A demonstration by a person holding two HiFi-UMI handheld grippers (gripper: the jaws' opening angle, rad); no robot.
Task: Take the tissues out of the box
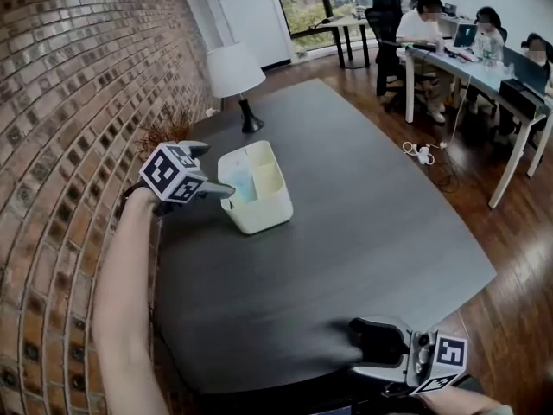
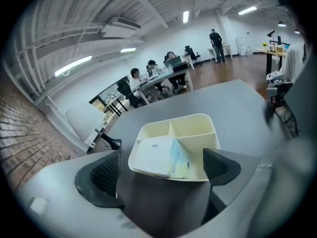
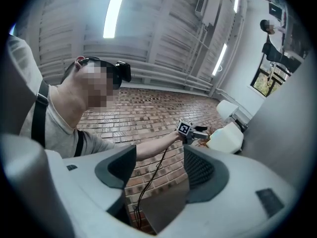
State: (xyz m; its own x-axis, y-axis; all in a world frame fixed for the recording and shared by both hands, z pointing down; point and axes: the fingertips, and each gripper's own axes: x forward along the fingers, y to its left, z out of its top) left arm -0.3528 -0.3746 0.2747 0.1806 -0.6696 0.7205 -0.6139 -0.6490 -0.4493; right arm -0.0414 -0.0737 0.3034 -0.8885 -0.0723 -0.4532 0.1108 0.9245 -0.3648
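Note:
A cream box (image 1: 259,199) with several compartments stands on the dark grey table (image 1: 346,214). A white and pale blue tissue pack (image 1: 243,185) lies in its large compartment. My left gripper (image 1: 223,190) hovers at the box's left rim, open. In the left gripper view the tissue pack (image 2: 161,157) and the box (image 2: 190,128) lie just ahead of the open left gripper (image 2: 163,171), whose pads (image 2: 106,175) touch nothing. My right gripper (image 1: 370,344) rests low at the table's near edge, far from the box. In the right gripper view the right gripper (image 3: 161,170) is open and empty.
A white table lamp (image 1: 235,72) stands behind the box, and a dried plant (image 1: 168,132) sits beside the brick wall (image 1: 69,102) on the left. People sit at desks (image 1: 471,63) at the back right. A power strip (image 1: 422,152) lies on the wooden floor.

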